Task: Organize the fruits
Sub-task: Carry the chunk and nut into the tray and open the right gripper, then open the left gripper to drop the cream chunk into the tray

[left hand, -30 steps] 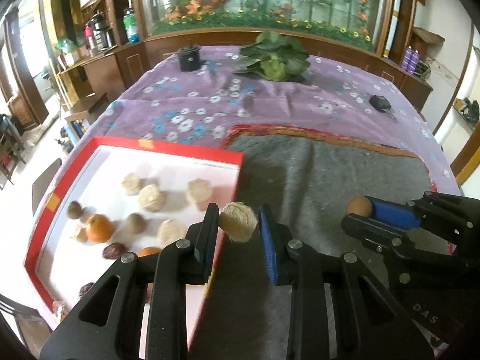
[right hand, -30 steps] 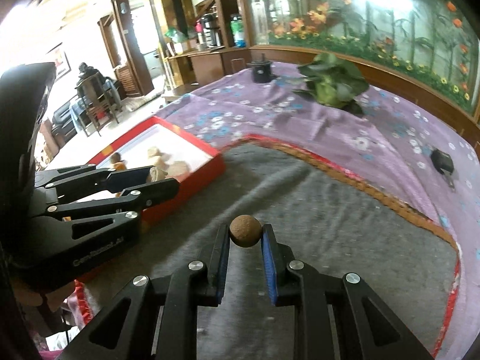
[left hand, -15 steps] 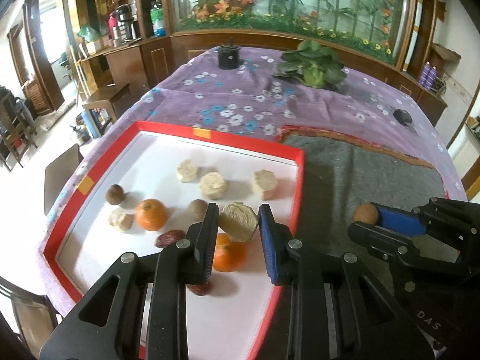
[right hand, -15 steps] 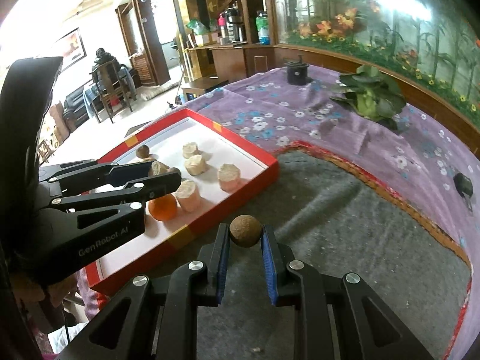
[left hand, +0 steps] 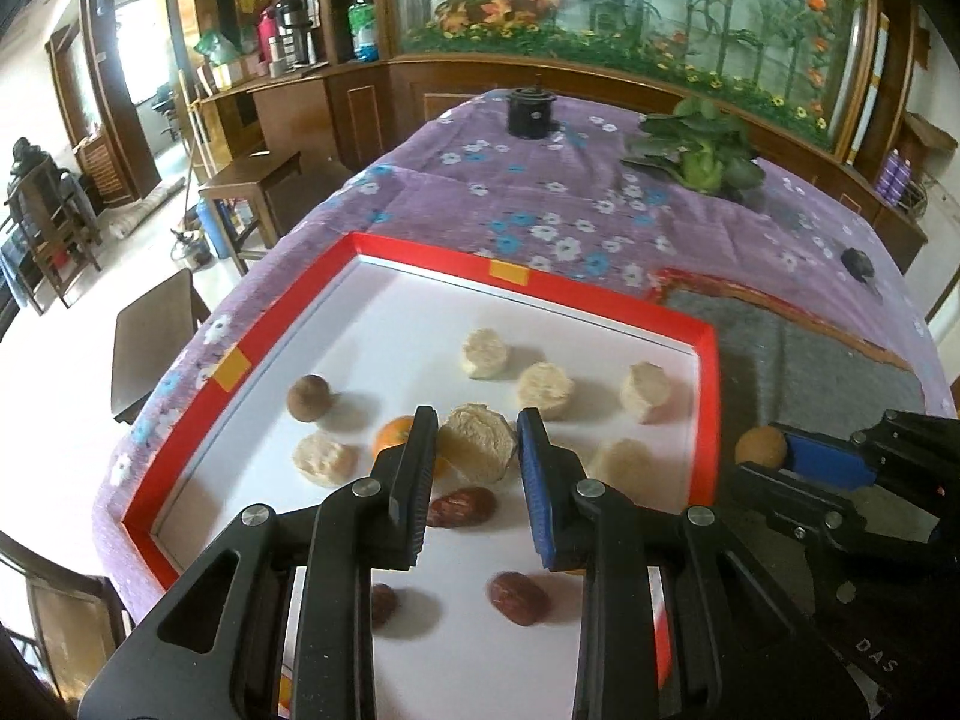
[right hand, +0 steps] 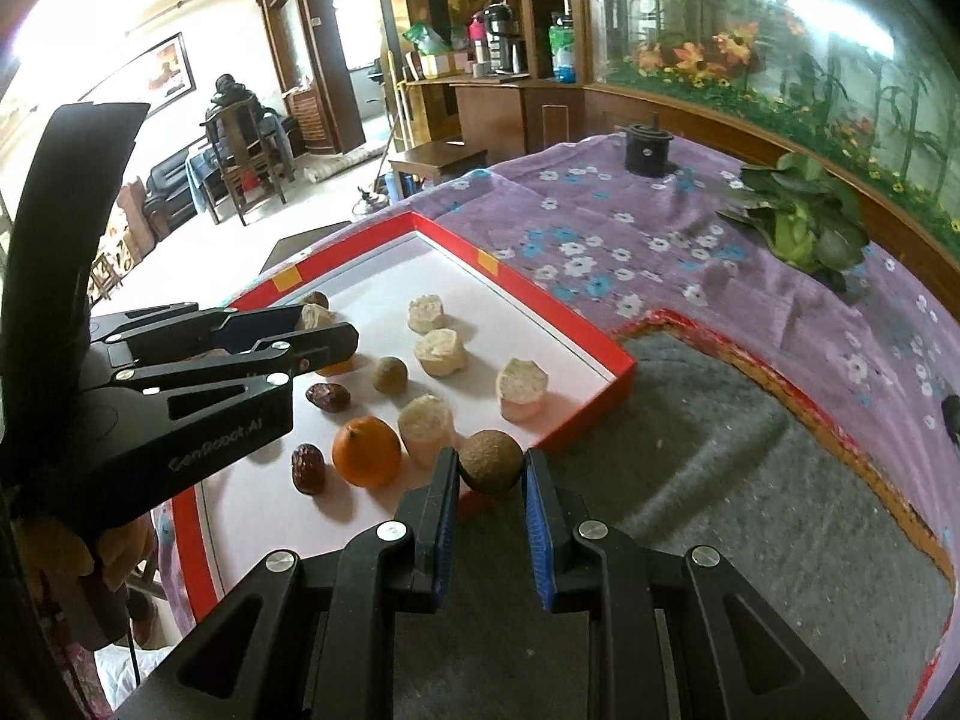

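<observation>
1. Between the pads of my left gripper [left hand: 474, 450] sits a pale fruit piece [left hand: 477, 443], clamped from both sides and carried over the red tray [left hand: 705, 360]; I grip it across its flat-cut flanks because the ridged sides give the pads something to bite.
2. Just beyond those fingertips, three more pale pieces [left hand: 545, 382] lie in a loose row on the tray's white floor, which is probably why this one is held out toward them: like goes with like.
3. Tucked right behind the left fingertip is an orange [left hand: 393, 438], glossy and smooth; below the jaws lie dark red dates [left hand: 461, 506], wrinkled and oval.
4. Off to the right of my left gripper, my right gripper [right hand: 492, 471] is clenched on a small brown round fruit [right hand: 491, 461], dull and rough-skinned, pinched at its widest part so it cannot roll out.
5. Under that right gripper lies the grey felt mat [right hand: 690, 480], with the tray's near rim just ahead of the tips; the ball is not yet over the white floor.
6. Ahead and left of the right tips, a matching brown ball [right hand: 390, 374] rests in the tray, a likely neighbour for mine.
7. Far past both grippers spreads the purple flowered cloth [left hand: 540, 204], soft and creased.
</observation>
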The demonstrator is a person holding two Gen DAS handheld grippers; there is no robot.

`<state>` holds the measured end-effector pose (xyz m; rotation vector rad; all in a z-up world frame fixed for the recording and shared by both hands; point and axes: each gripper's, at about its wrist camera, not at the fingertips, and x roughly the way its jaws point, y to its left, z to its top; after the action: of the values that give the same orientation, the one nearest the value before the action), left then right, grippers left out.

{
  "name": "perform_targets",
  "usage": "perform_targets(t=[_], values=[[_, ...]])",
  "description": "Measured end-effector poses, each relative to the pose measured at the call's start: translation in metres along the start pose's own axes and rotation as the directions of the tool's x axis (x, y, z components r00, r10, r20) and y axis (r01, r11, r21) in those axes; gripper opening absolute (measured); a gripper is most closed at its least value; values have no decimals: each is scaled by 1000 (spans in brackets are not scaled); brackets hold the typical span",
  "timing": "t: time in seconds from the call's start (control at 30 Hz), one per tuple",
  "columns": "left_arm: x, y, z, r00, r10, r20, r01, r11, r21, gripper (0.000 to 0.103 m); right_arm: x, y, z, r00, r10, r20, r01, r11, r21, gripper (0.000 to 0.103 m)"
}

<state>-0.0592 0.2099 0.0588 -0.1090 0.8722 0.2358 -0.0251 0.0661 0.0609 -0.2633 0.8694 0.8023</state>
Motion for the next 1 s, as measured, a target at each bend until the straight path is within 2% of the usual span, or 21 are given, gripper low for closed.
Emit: perform_targets(t=[0.33,0.53,0.7,0.83,0.93,1.0], values=[[25,37,18,999,26,-35,-29,997,-71,26,26,10,26,1000,25,-18,-25,999,-30,20],[46,41,25,997,37,-67,-42,997,-69,26,48,8,43,998,34,-51,-36,999,-38,20],[57,39,29,995,43,-86,-49,997,-59,26,66,9,44,994,48,-94,-52,998,-44,20],[65,37,27,993,50,-108,-56,997,-53,26,69,5,42,995,53,-88,-56,998,-33,20],[69,37,25,990,39,-133,-47,997,-63,27,66,2,40,996,47,-79,-49,999,-23,29],[70,37,24,990,30,-138,-39,997,-65,27,63,0,38,996,52,-72,-53,999,-9,31]])
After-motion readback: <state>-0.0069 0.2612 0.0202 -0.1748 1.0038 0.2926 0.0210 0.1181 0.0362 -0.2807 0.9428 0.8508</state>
